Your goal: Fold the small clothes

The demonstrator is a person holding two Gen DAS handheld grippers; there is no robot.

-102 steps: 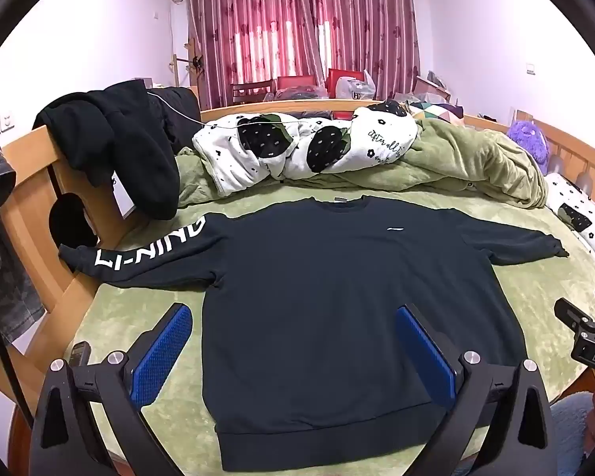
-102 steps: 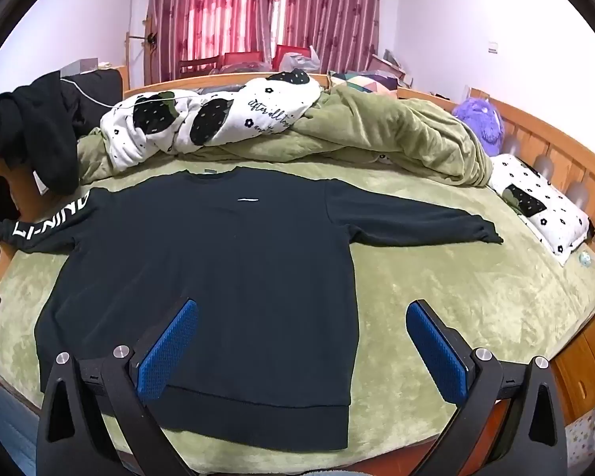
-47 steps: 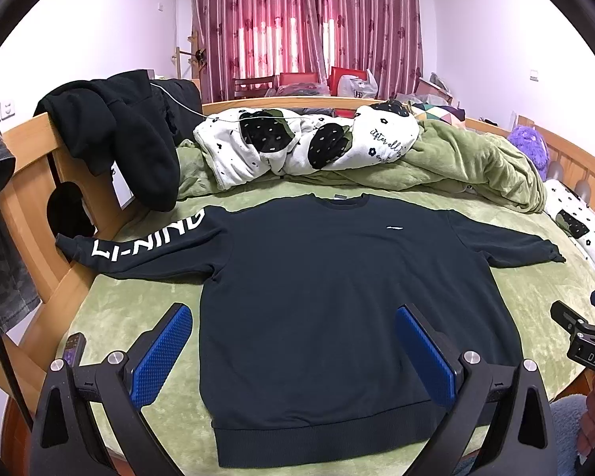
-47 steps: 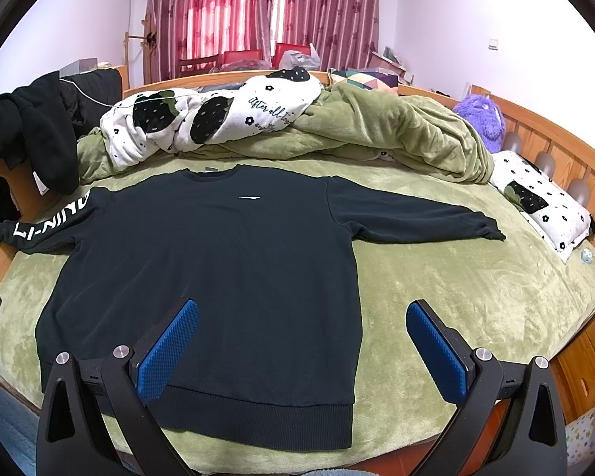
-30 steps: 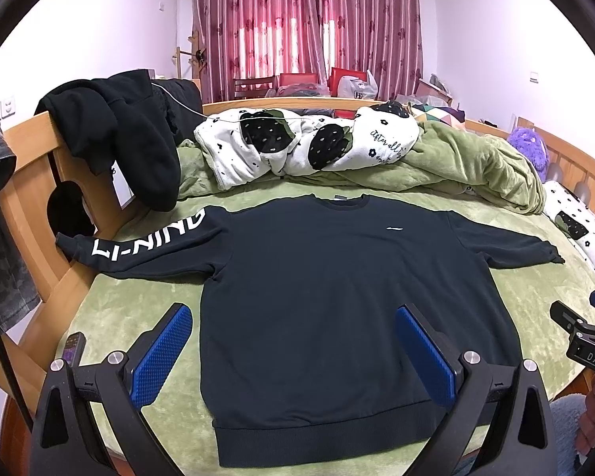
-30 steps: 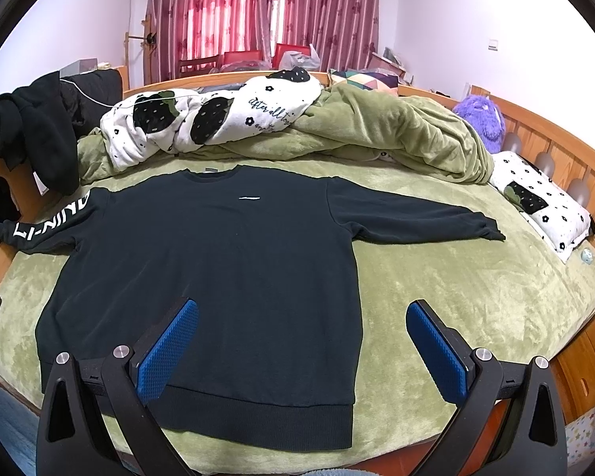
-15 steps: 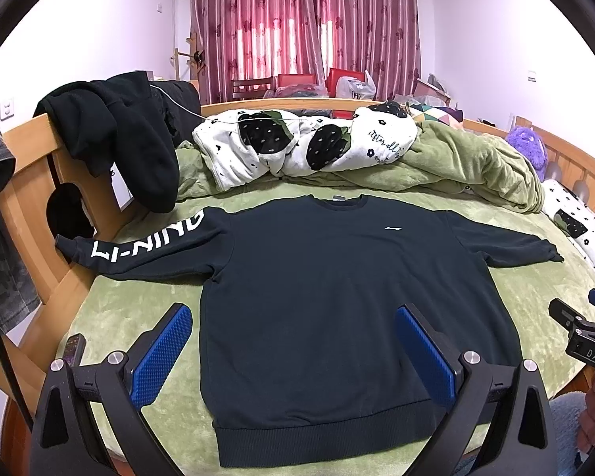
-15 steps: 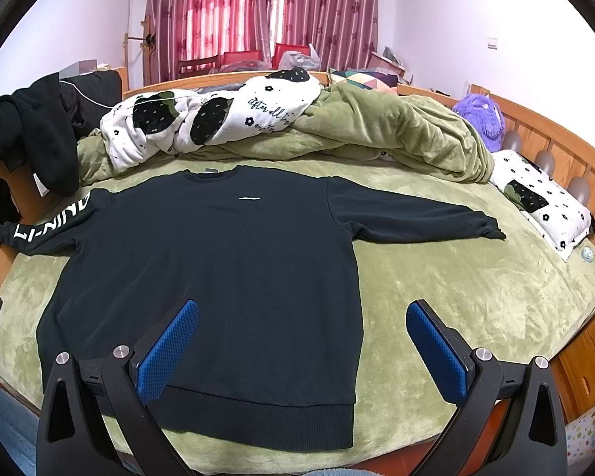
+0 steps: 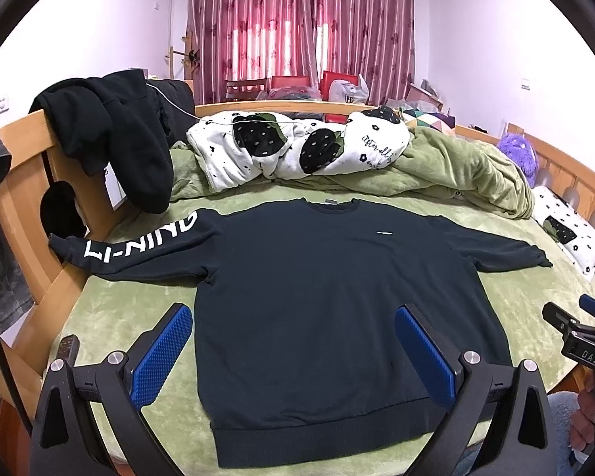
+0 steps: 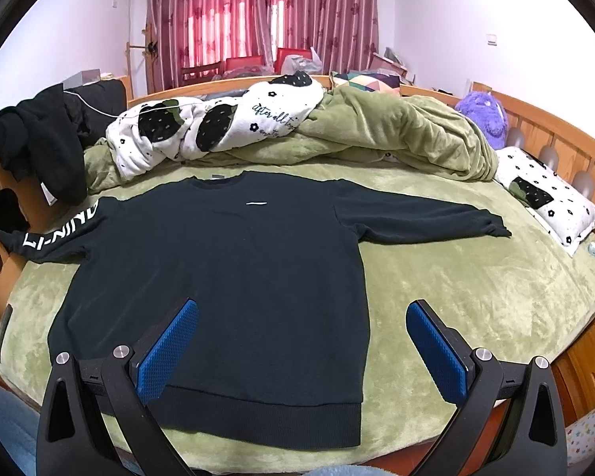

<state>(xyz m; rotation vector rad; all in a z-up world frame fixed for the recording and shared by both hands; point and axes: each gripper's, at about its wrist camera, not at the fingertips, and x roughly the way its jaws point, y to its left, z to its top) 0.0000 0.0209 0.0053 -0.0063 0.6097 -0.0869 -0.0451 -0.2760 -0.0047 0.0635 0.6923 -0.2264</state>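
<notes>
A dark navy sweatshirt [image 9: 317, 285] lies flat, front up, on the green bed cover [image 9: 111, 309], both sleeves spread out. Its left sleeve [image 9: 139, 246] carries white LI-NING lettering and reaches the wooden bed frame. It also shows in the right wrist view [image 10: 226, 269], with the right sleeve [image 10: 420, 214] stretched out. My left gripper [image 9: 293, 341] is open and empty, above the hem. My right gripper [image 10: 301, 337] is open and empty, above the sweatshirt's lower right side. The right gripper's body [image 9: 575, 337] shows at the right edge of the left wrist view.
A rumpled green blanket [image 9: 456, 174] and a white spotted quilt [image 9: 297, 150] lie past the collar. Black clothes [image 9: 111, 131] hang on the wooden bed frame [image 9: 23, 150] at left. A spotted pillow [image 10: 543, 194] and a purple plush [image 10: 484, 115] sit at right.
Both views have shifted only slightly; the sweatshirt lies as before and both grippers stay open and empty.
</notes>
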